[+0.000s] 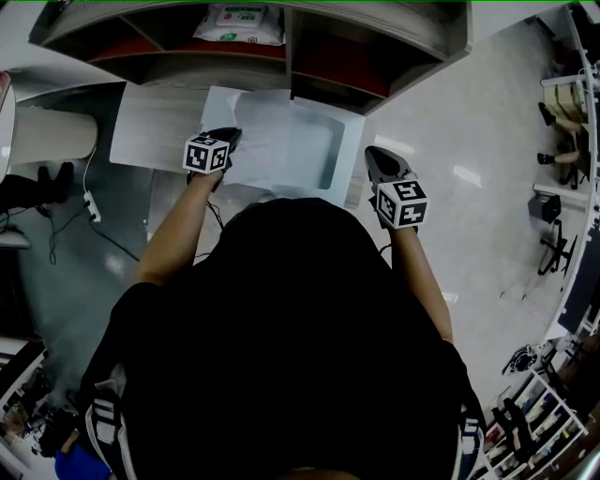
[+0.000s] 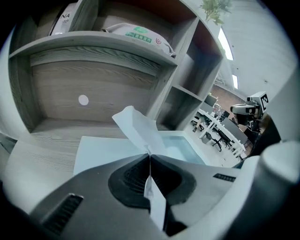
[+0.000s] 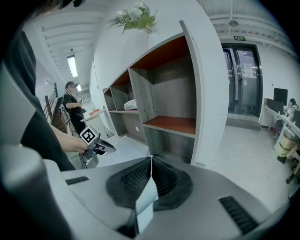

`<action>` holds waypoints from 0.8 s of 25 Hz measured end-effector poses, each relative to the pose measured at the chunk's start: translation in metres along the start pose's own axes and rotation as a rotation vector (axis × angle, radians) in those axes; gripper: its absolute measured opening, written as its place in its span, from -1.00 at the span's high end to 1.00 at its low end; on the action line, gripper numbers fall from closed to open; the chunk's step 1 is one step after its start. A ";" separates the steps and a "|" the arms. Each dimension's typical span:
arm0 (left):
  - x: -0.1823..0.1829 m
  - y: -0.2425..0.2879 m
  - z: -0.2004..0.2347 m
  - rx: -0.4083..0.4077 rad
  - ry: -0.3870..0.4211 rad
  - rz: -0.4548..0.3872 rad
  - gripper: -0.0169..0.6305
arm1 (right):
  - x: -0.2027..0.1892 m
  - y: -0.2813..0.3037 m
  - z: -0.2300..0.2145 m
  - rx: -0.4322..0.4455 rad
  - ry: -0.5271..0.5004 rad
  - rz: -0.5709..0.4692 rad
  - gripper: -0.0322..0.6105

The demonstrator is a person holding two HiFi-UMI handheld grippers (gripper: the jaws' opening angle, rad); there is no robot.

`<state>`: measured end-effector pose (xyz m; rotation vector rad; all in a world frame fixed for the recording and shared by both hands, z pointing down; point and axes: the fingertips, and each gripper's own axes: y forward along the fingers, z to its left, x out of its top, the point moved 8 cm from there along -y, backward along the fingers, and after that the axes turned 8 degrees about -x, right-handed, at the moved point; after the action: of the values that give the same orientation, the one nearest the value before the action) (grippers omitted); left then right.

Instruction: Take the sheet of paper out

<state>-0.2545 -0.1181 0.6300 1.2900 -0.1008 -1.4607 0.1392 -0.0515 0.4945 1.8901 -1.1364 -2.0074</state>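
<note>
A white sheet of paper (image 1: 265, 139) (image 2: 135, 125) sticks partly out of a pale blue clear sleeve (image 1: 317, 150) (image 2: 180, 146) that lies on a low grey ledge (image 1: 155, 127) under the shelves. My left gripper (image 1: 229, 138) (image 2: 149, 154) is shut on the sheet's lifted near corner, which stands up from the jaws. My right gripper (image 1: 372, 156) (image 3: 151, 158) is at the sleeve's right edge, shut on a thin white strip; from the head view it seems to be the sleeve's edge. The right gripper view also shows the left gripper (image 3: 100, 146) with the paper.
A grey shelf unit (image 1: 375, 47) rises right behind the ledge, with a white packet (image 1: 239, 23) (image 2: 140, 33) on one shelf. A white cylinder (image 1: 52, 136) and a power strip (image 1: 91, 202) are at the left. A person (image 3: 72, 103) stands farther back.
</note>
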 end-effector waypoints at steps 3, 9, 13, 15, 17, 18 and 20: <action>0.003 -0.013 0.002 0.013 0.007 -0.016 0.87 | 0.002 -0.001 0.004 0.002 -0.003 -0.006 0.85; 0.013 -0.038 -0.005 0.026 0.056 -0.053 0.87 | 0.006 -0.008 0.011 -0.003 -0.010 -0.018 0.85; 0.013 -0.052 -0.005 0.038 0.072 -0.064 0.87 | 0.010 -0.012 0.016 -0.010 -0.014 -0.039 0.85; 0.013 -0.059 -0.006 0.043 0.071 -0.078 0.87 | 0.010 -0.014 0.018 -0.011 -0.018 -0.043 0.85; 0.013 -0.066 -0.007 0.048 0.075 -0.091 0.87 | 0.010 -0.015 0.019 -0.013 -0.017 -0.047 0.85; 0.014 -0.069 -0.008 0.051 0.080 -0.096 0.87 | 0.010 -0.016 0.019 -0.014 -0.017 -0.049 0.85; 0.015 -0.074 -0.009 0.058 0.091 -0.104 0.87 | 0.011 -0.018 0.020 -0.018 -0.015 -0.054 0.85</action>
<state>-0.2927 -0.0973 0.5677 1.4249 -0.0158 -1.4936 0.1255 -0.0374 0.4736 1.9201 -1.0786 -2.0561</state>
